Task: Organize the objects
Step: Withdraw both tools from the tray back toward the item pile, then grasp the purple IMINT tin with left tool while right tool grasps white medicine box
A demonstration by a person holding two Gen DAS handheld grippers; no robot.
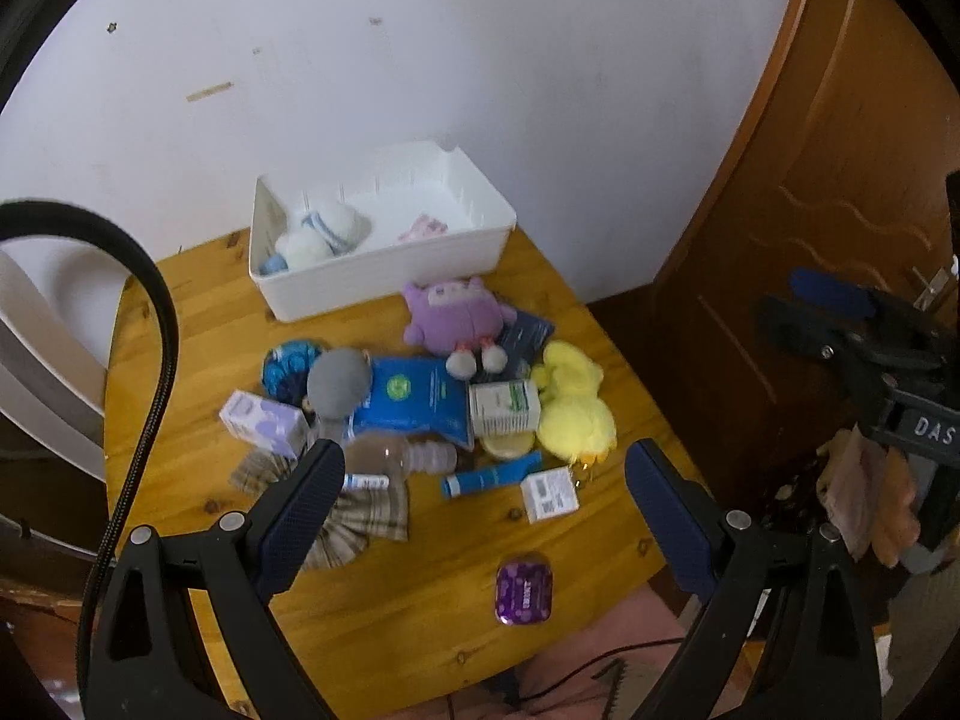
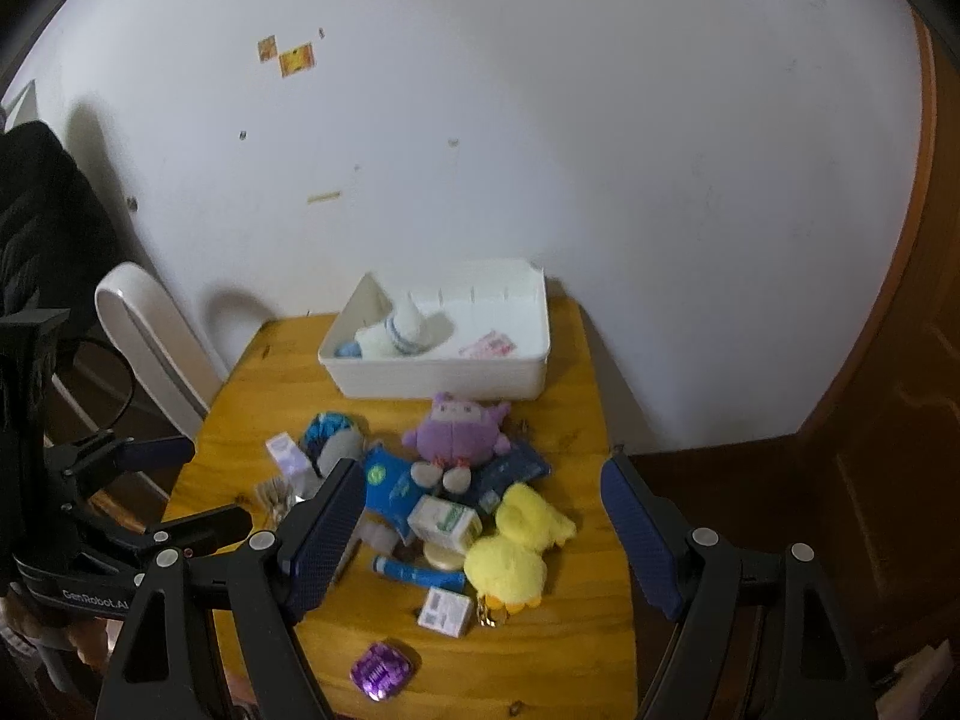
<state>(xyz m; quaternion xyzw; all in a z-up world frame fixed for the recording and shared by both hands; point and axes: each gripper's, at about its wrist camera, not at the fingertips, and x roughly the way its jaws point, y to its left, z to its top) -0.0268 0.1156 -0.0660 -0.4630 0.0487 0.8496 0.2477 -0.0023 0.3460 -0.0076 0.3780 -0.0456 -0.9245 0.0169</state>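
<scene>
A white bin (image 1: 384, 276) (image 2: 444, 375) stands at the back of the wooden table (image 1: 192, 324) (image 2: 588, 408), holding a white-and-blue soft toy (image 1: 327, 234) (image 2: 399, 330) and a pink packet (image 1: 423, 227). In front of it lies a pile: a purple plush (image 1: 453, 315) (image 2: 459, 432), a yellow duck plush (image 1: 573, 402) (image 2: 516, 546), a blue pouch (image 1: 414, 399), small boxes, a blue tube (image 1: 489, 477) (image 2: 417, 571) and a clear bottle (image 1: 399, 456). My left gripper (image 1: 483, 510) hangs open above the pile. My right gripper (image 2: 480, 540) is open too, empty, above the duck.
A purple tin (image 1: 523, 593) (image 2: 382, 671) lies alone near the table's front edge. A white wall stands behind the table, a brown wooden door (image 1: 828, 180) to the right, a white chair (image 2: 150, 336) to the left. A black cable (image 1: 144, 372) curves at the left.
</scene>
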